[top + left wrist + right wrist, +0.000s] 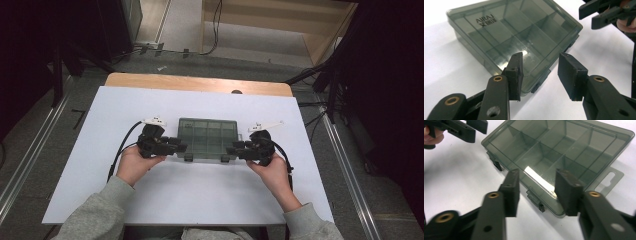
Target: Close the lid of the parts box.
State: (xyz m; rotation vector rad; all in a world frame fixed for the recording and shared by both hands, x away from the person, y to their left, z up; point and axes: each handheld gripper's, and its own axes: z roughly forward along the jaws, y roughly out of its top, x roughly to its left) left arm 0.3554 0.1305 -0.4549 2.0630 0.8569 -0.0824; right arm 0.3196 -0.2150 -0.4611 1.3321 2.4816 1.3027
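Smoky grey plastic compartment box [207, 138] found lying flat at the middle of the white table [165, 200], lid closed, two latches [534, 199] along the near long edge fastened. Dividers seen through the clear lid; compartments appeared bare. Lettering noted on the lid near one corner in the left gripper view. Hang tab [610, 180] noted projecting from one short end.

Left claw [181, 146] held level at the box's left near corner, pointed inward toward it. Jaws stood partly apart, nothing between the pads [516, 72]; box corner seen just beyond them in the left gripper view, not touched. No grip.

Right claw [233, 149] held likewise at the right near corner, pointed inward. Jaws partly apart, nothing gripped; box edge and one latch seen through the gap in the right gripper view. Pads [566, 191] clear of the box.

Both hands rested low over the table's near half, grey sleeves entering from the bottom edge. Cables trailed back from each claw.
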